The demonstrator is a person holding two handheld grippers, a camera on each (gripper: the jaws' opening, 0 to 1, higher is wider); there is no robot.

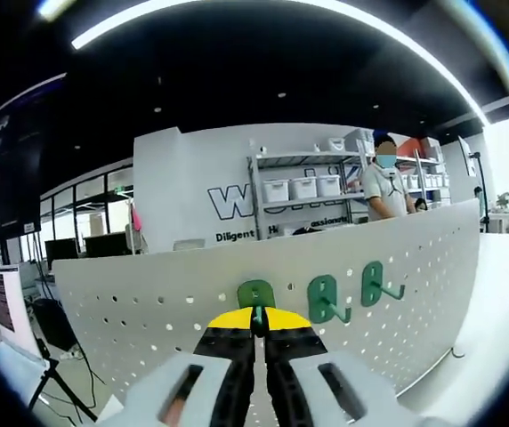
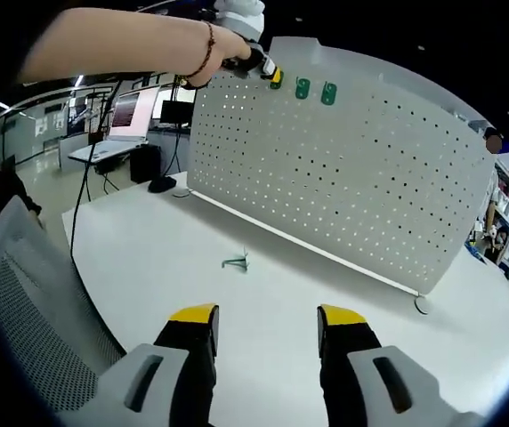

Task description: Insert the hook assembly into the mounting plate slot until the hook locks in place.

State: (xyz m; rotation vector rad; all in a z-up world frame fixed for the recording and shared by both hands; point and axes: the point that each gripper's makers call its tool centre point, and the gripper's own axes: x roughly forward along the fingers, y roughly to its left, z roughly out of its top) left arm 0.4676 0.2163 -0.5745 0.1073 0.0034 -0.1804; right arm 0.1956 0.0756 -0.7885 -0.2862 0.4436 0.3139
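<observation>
Right gripper view looks over a big white table with a tall white board full of holes standing on it. Two green hooks sit in the top row. One more green hook lies flat on the table, near the board. The right gripper hangs over the table with its jaws wide apart and nothing in them. Up at the board, the left gripper is squeezed tight on a third hook, pressing it against the holes, right beside the other two. A person's arm holds it there.
</observation>
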